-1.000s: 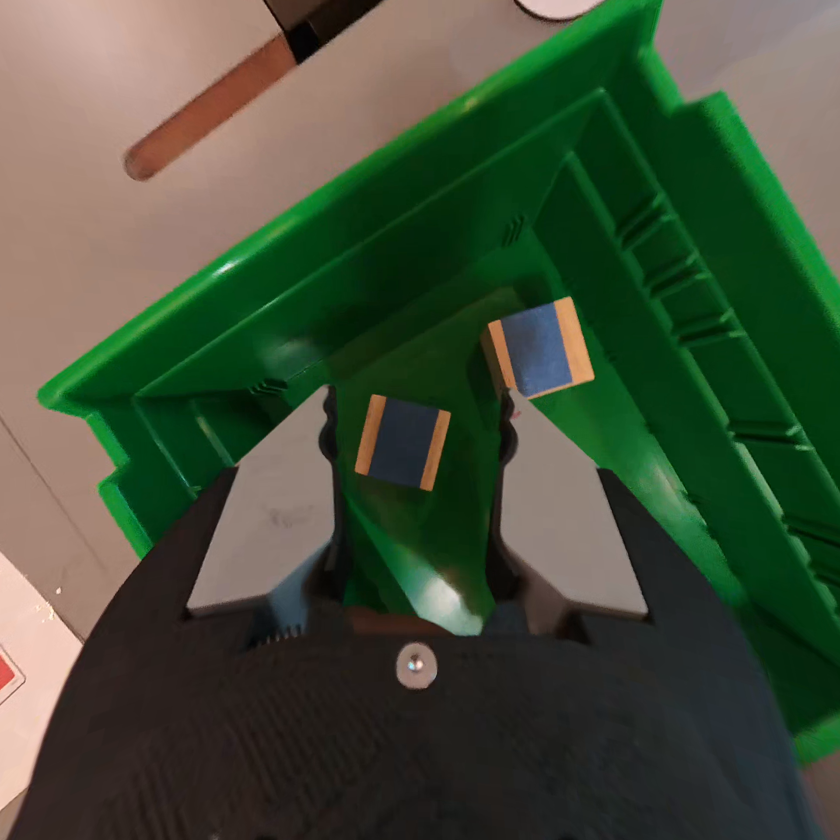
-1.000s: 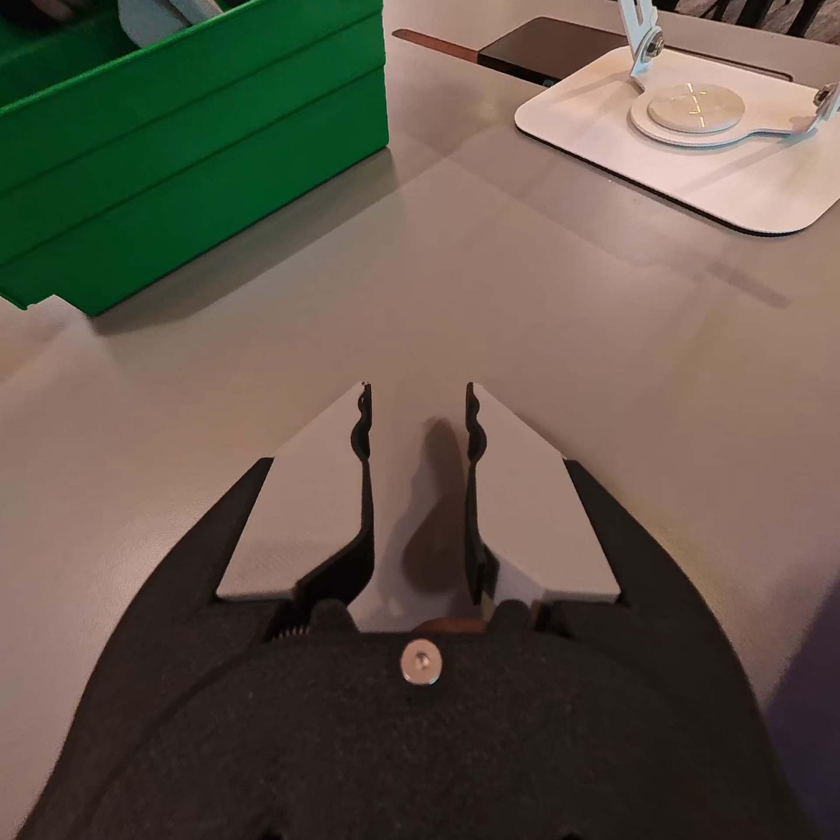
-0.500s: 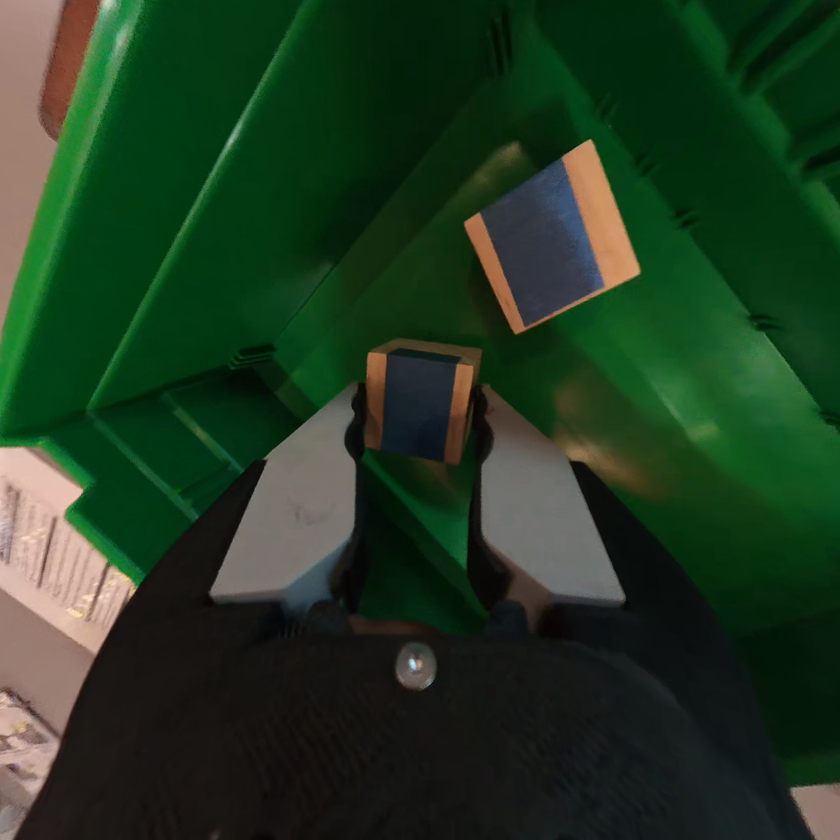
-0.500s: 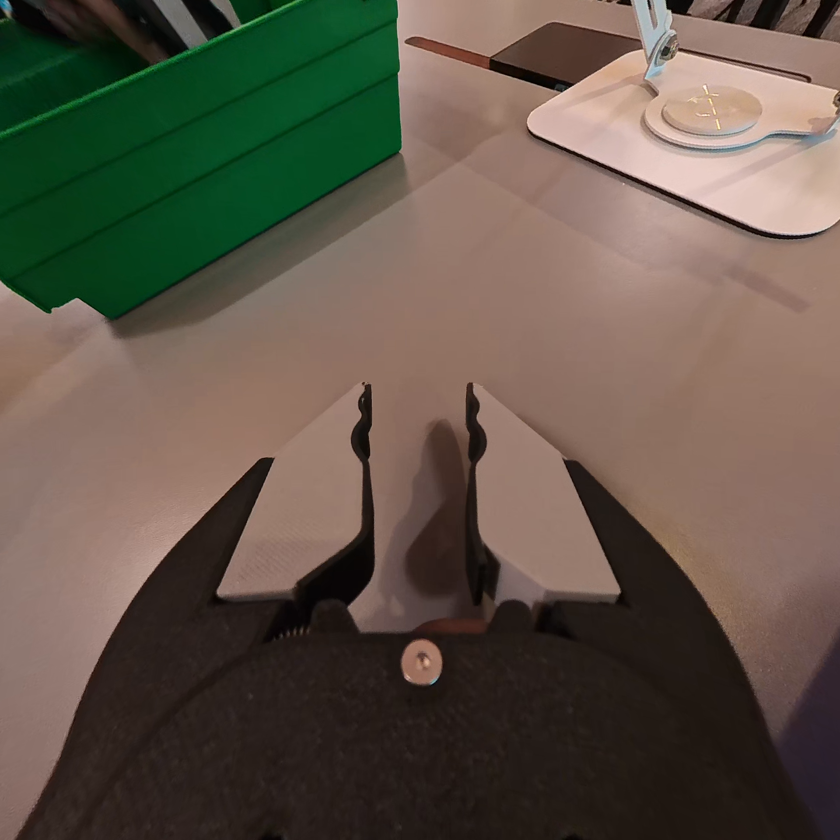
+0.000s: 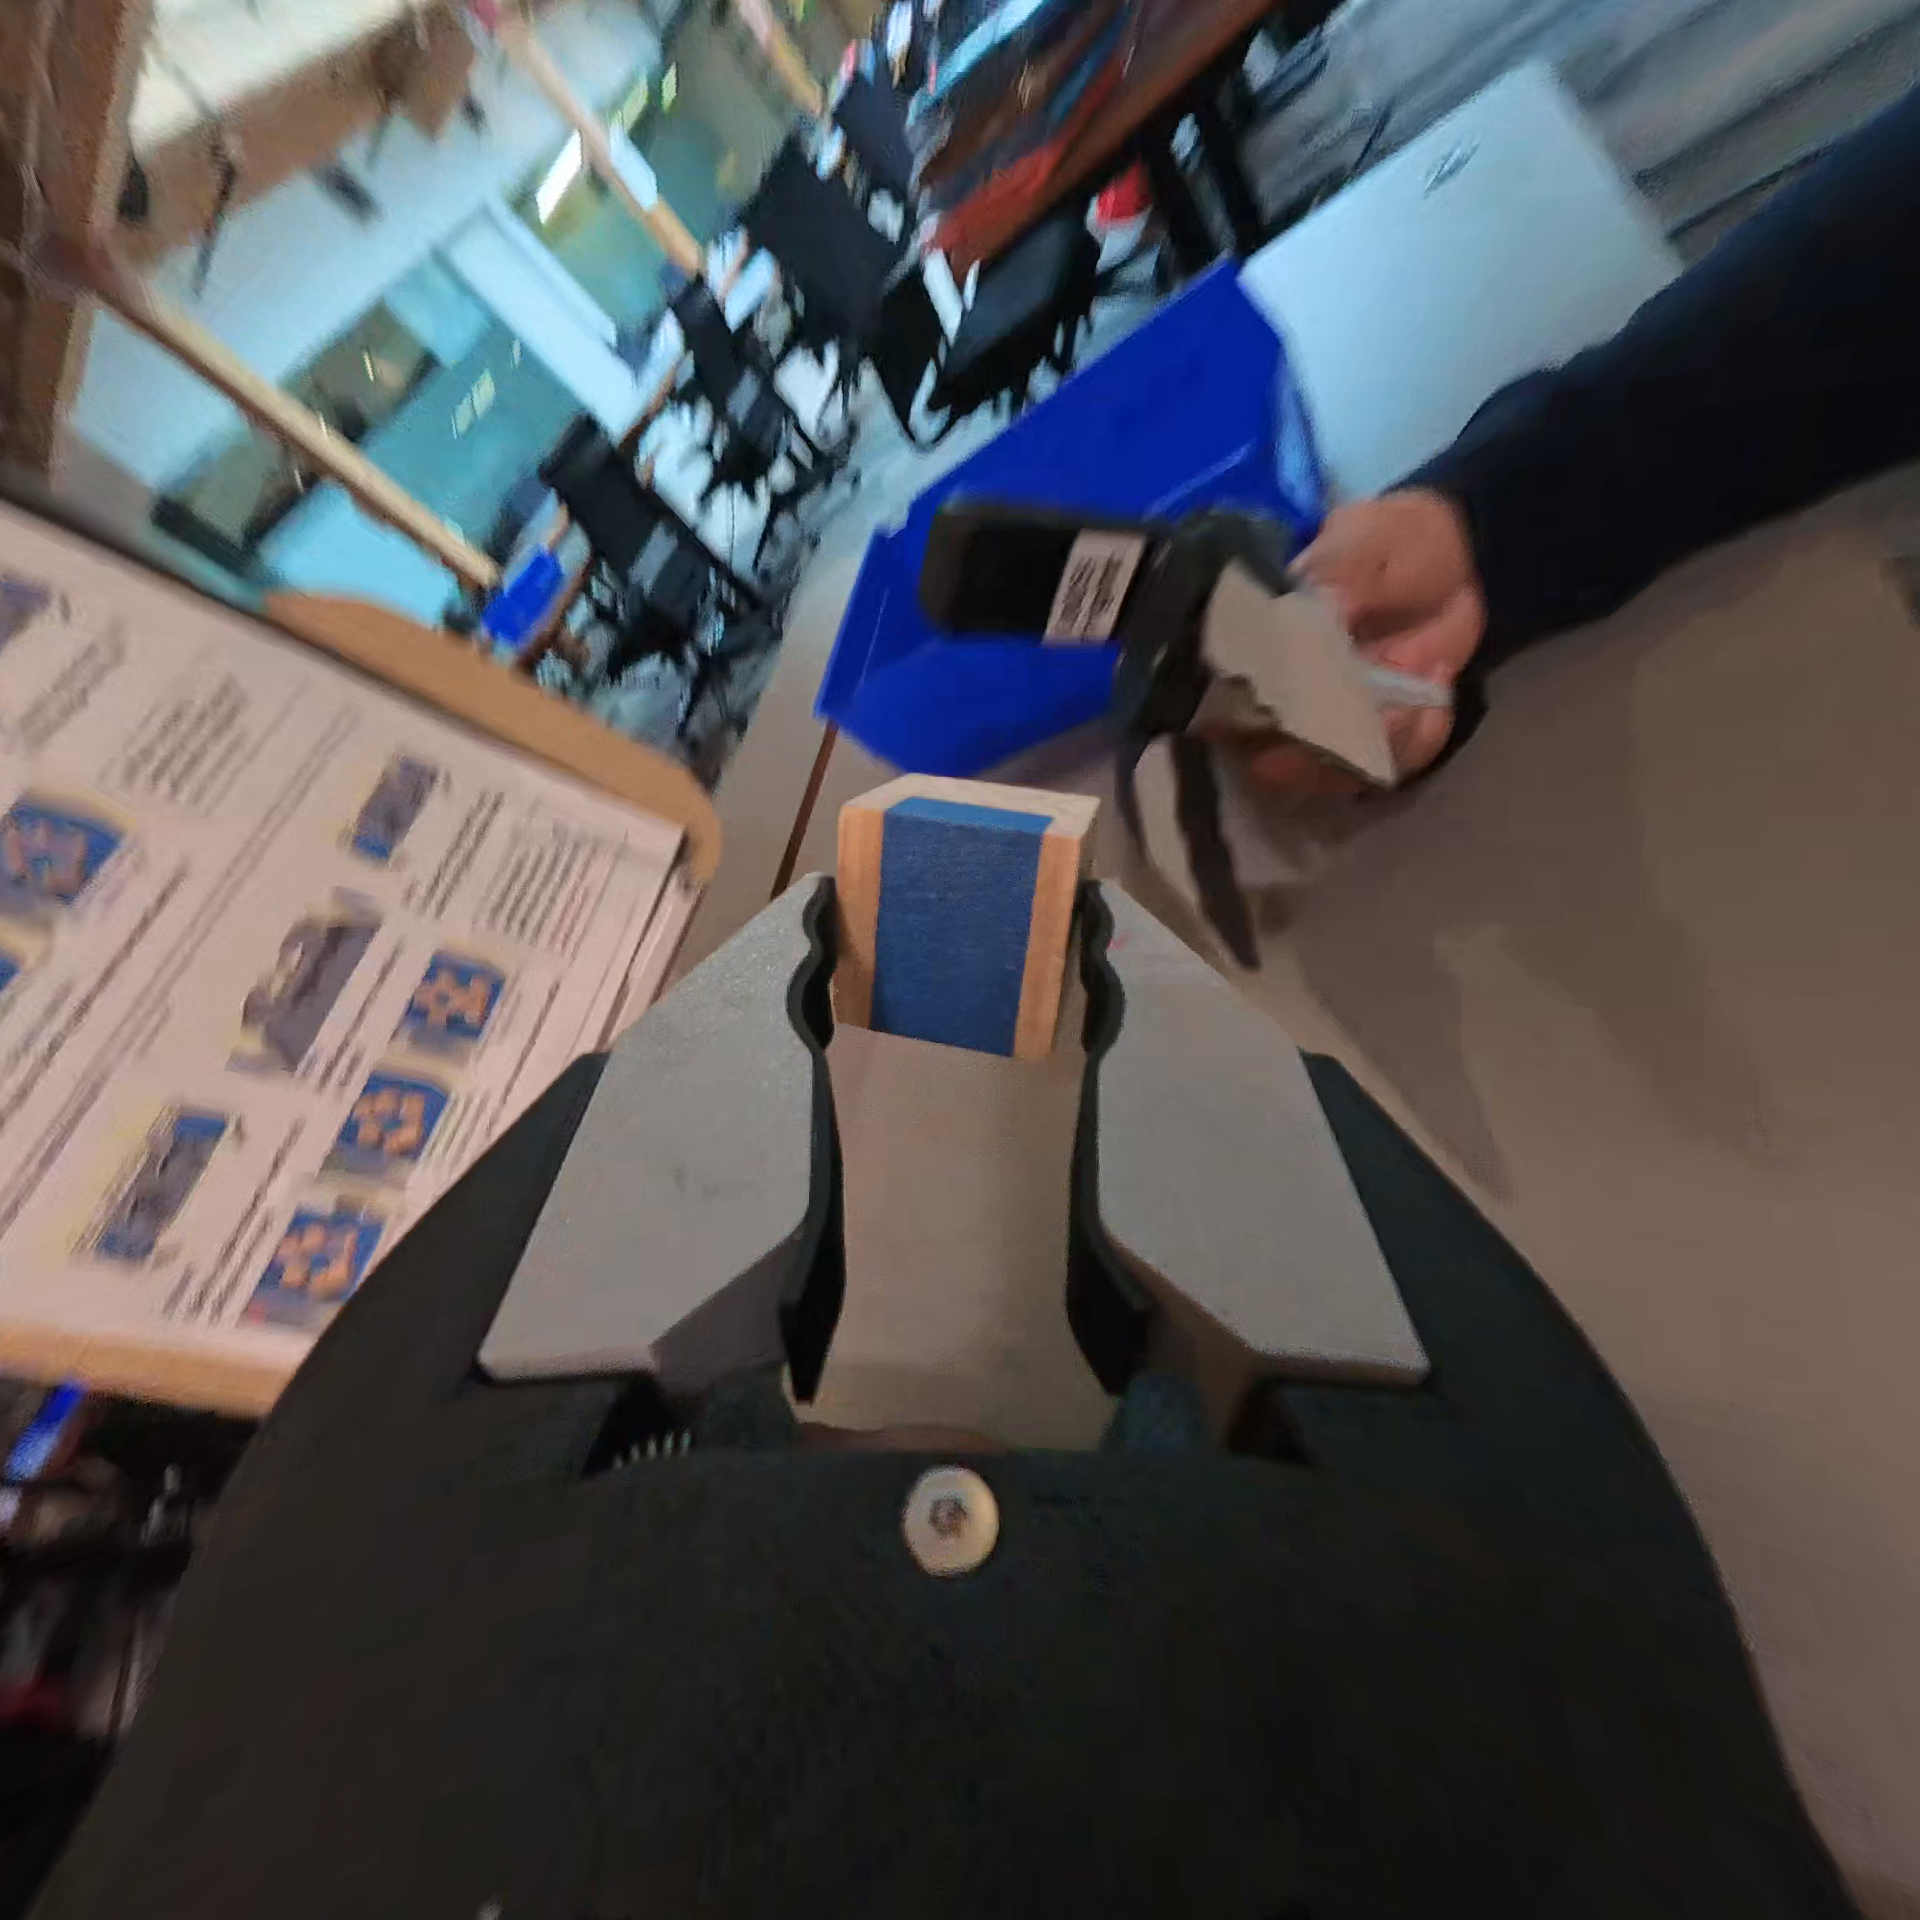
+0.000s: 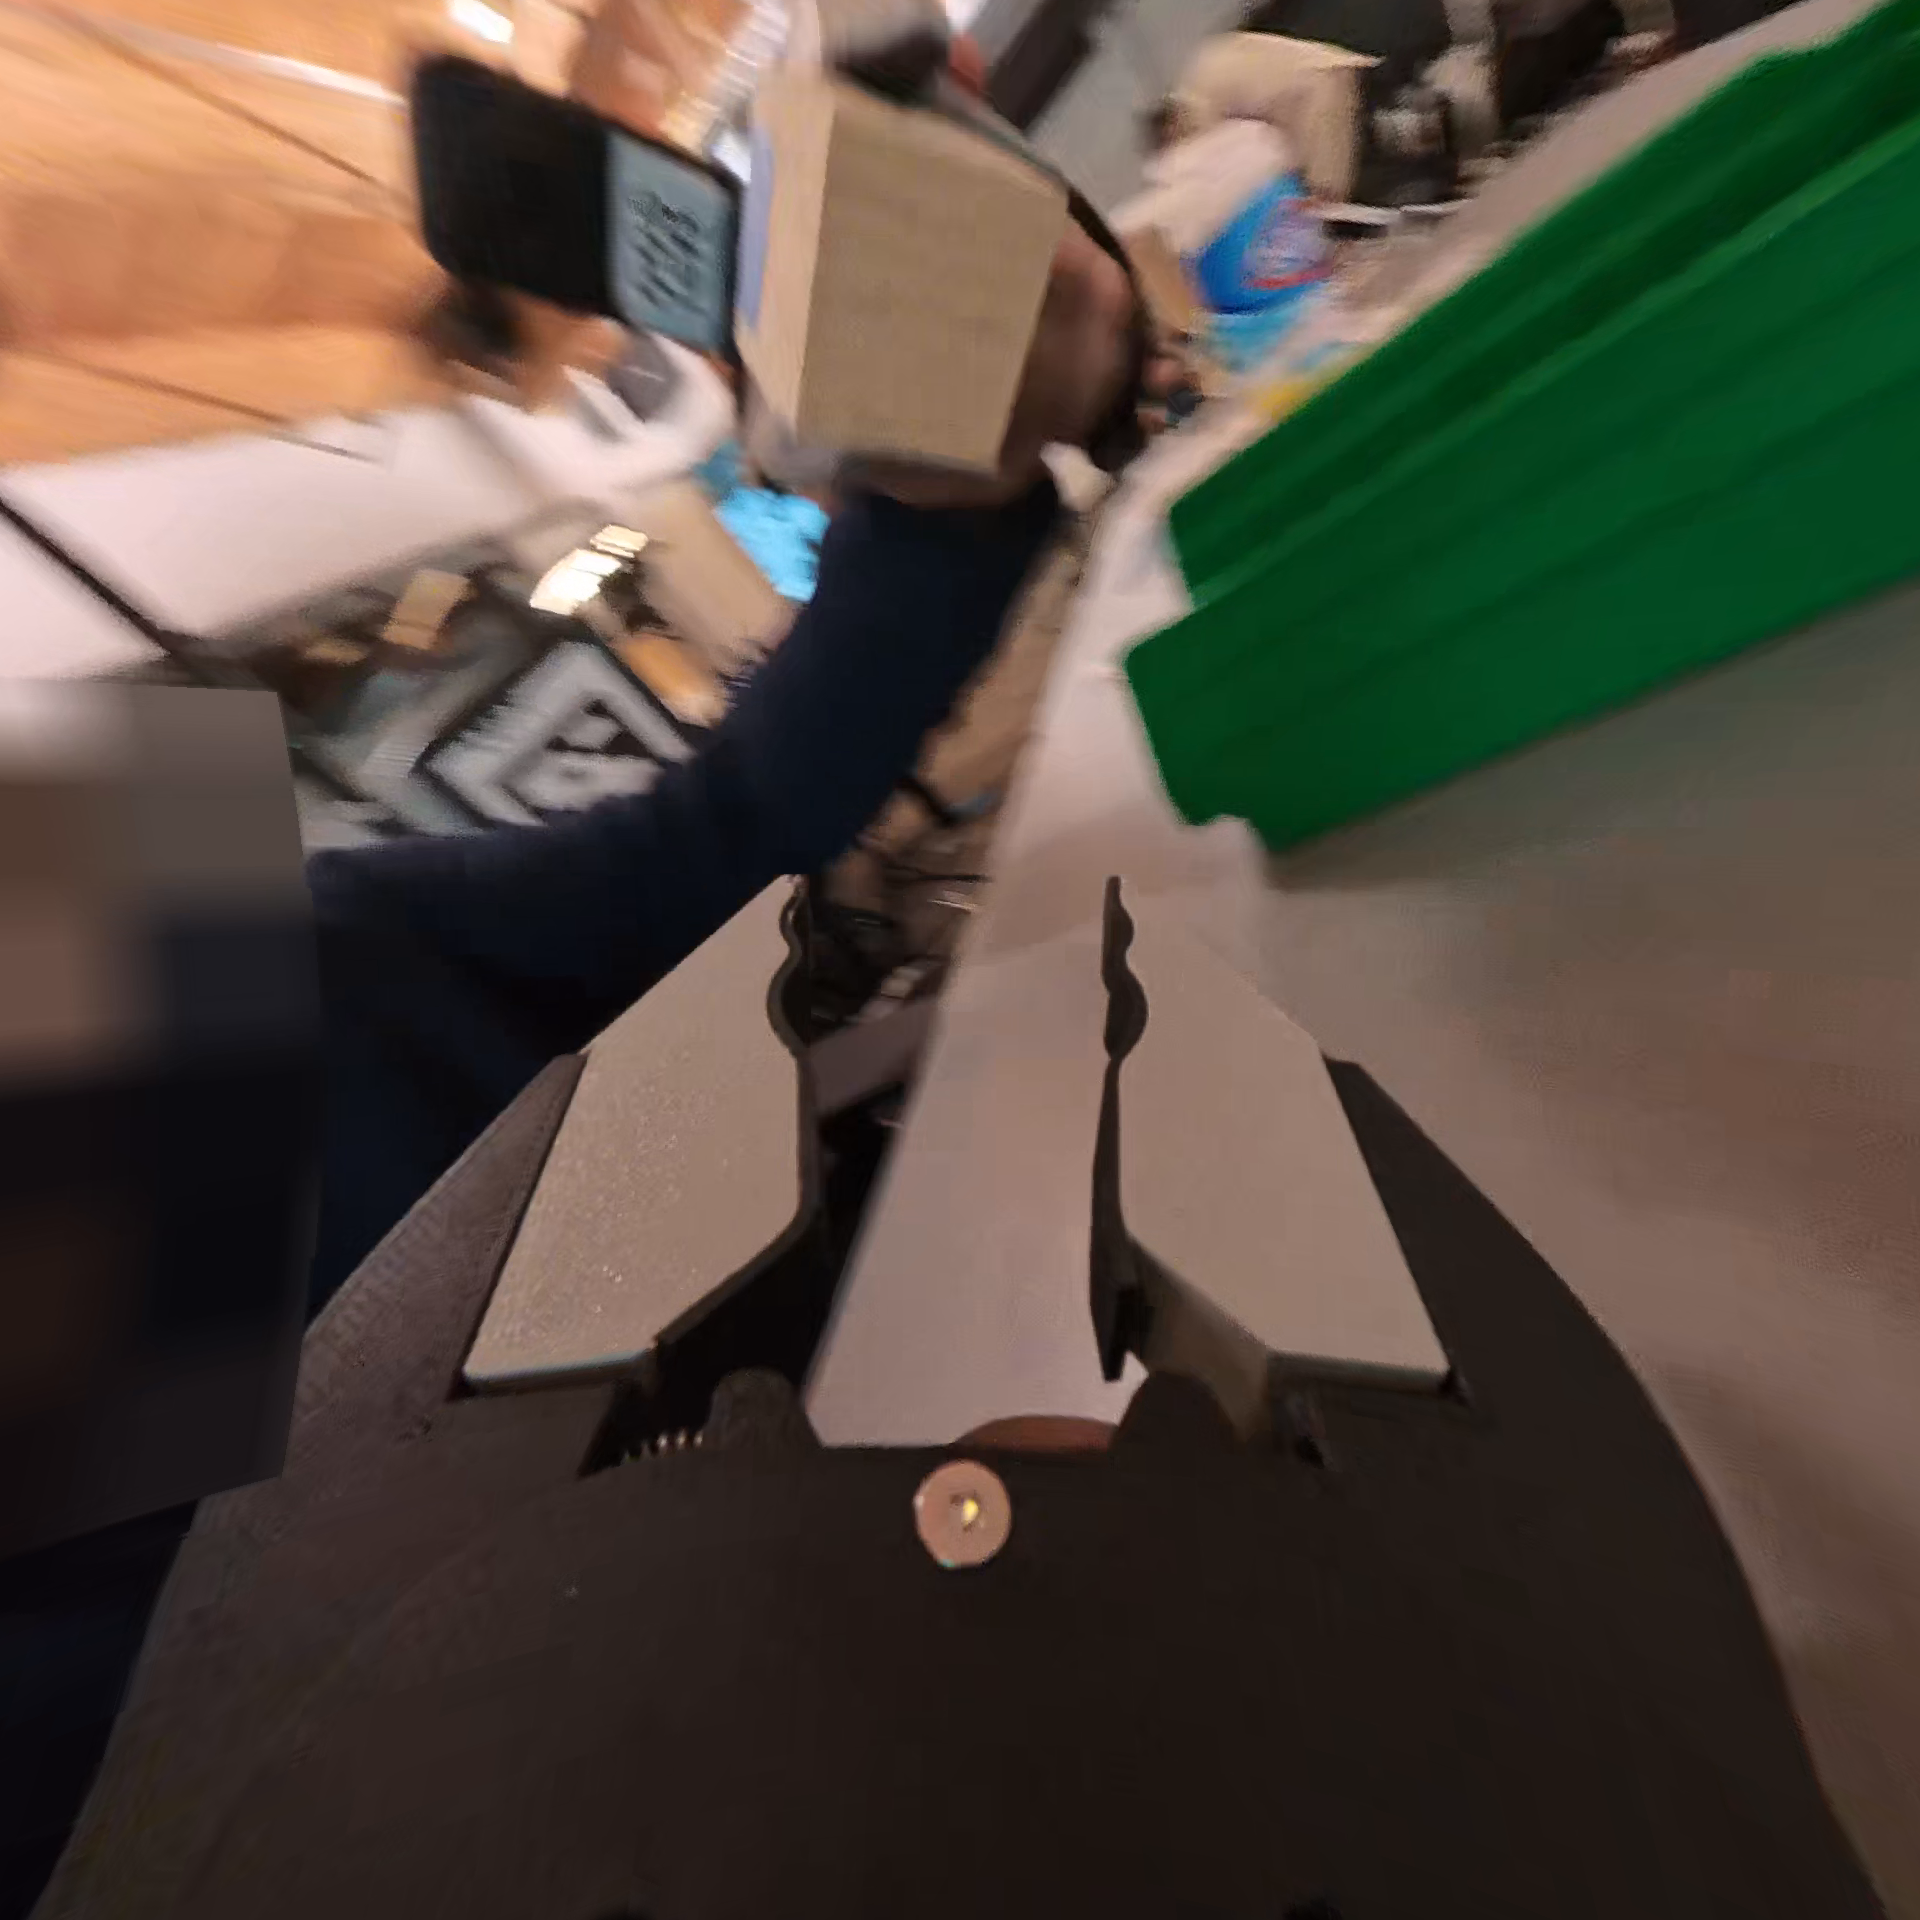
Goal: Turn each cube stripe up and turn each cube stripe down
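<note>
My left gripper point(image 5: 951, 920) is shut on a wooden cube point(image 5: 961, 914) with a blue stripe. The stripe faces the camera and wraps over the cube's top edge. I hold the cube in the air above the grey table point(image 5: 1610, 1091). My right gripper point(image 6: 951, 935) is open and empty, low over the table edge and turned towards the left hand. It also shows in the left wrist view point(image 5: 1288, 665), held by a hand in a dark sleeve. The second cube is out of view.
The green bin point(image 6: 1558, 499) stands to the right in the right wrist view. A blue bin point(image 5: 1081, 499) sits beyond the cube. A printed sheet point(image 5: 260, 987) lies at the left. A person's dark sleeve point(image 6: 727, 790) crosses the right wrist view.
My left gripper closed on the cube in the green bin, lifted it out and swung towards the room. My right gripper turned left from the table and opened a little wider.
</note>
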